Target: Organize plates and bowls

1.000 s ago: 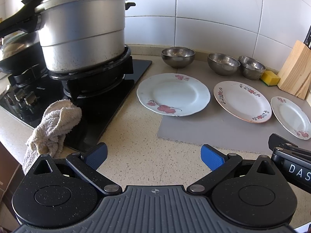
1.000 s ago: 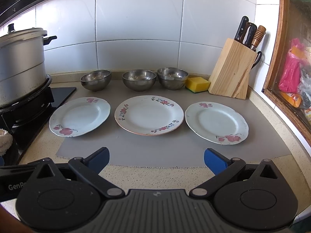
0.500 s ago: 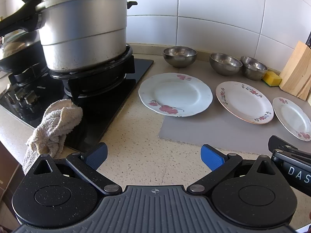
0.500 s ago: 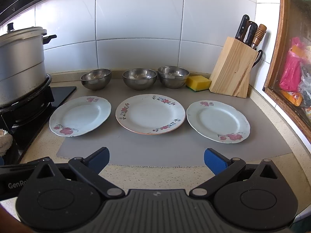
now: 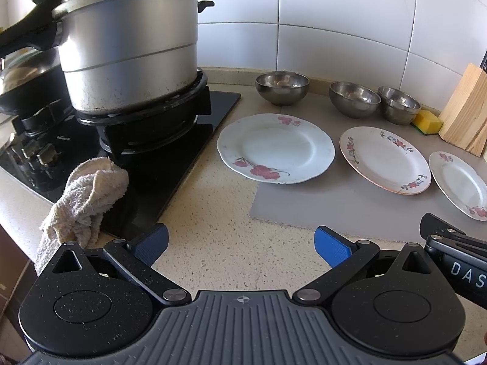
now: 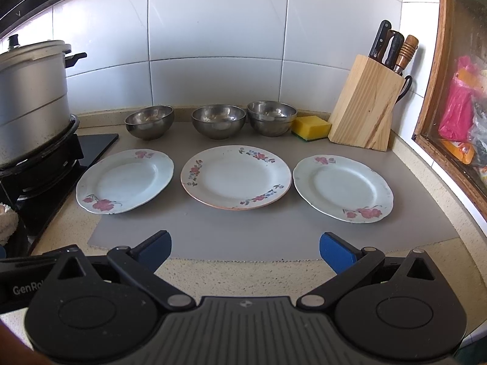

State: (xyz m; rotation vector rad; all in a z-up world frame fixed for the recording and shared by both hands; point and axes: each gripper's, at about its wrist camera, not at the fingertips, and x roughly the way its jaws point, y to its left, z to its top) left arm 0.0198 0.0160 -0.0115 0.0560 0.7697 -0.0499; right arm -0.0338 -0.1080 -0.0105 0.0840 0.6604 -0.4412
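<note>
plates point(image 6: 236, 178): 3 | bowls point(image 6: 218, 120): 4, two stacked | grippers: 2, empty

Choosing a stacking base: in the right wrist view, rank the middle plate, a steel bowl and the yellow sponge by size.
1. Middle plate
2. Steel bowl
3. Yellow sponge
The plate lies nearer, but the gap is clear.

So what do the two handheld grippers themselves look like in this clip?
Both match: the left gripper and right gripper have black speckled linkage arms with round pivot housings, silver rivets, blue fingertip pads and a ribbed grey centre plate. White lettering shows on each one's side in the other's view. No sleeves visible.
</note>
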